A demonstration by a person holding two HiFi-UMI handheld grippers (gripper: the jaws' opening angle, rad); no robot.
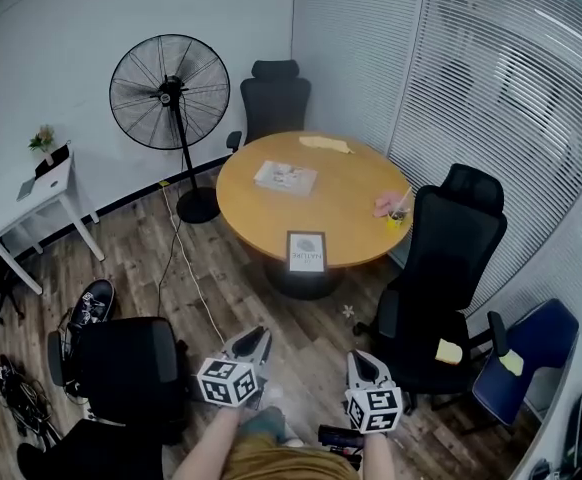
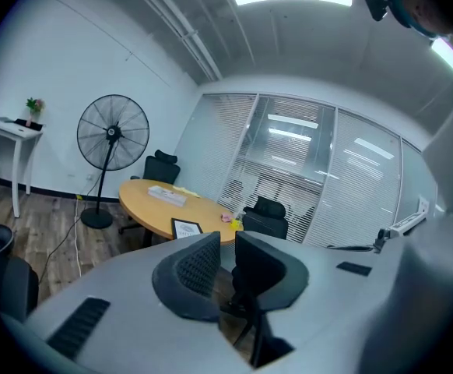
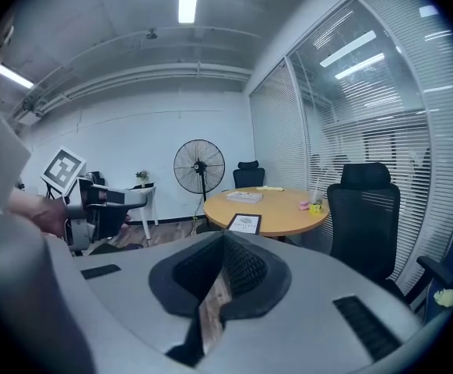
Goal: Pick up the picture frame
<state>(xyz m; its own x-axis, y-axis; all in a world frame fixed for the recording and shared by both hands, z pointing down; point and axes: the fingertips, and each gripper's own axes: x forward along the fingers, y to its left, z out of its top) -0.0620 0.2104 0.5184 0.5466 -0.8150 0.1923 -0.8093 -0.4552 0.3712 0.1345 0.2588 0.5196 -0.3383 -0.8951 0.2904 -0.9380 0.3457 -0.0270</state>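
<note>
The picture frame [image 1: 306, 251], black-edged with a white print, lies flat at the near edge of a round wooden table [image 1: 351, 203]. It also shows in the left gripper view as a small frame [image 2: 186, 228] and in the right gripper view as the same frame [image 3: 244, 224]. Both grippers are held low over the floor, well short of the table. My left gripper [image 1: 254, 342] has a narrow gap between its jaws [image 2: 226, 249] with nothing in it. My right gripper [image 1: 362, 364] has its tips together [image 3: 222, 240] and holds nothing.
A black office chair [image 1: 441, 278] stands right of the table, another [image 1: 274, 98] behind it, a third [image 1: 131, 373] by my left side. A standing fan [image 1: 171, 93] with a floor cable, a white side table [image 1: 31, 196] and a blue chair [image 1: 526, 363] ring the room.
</note>
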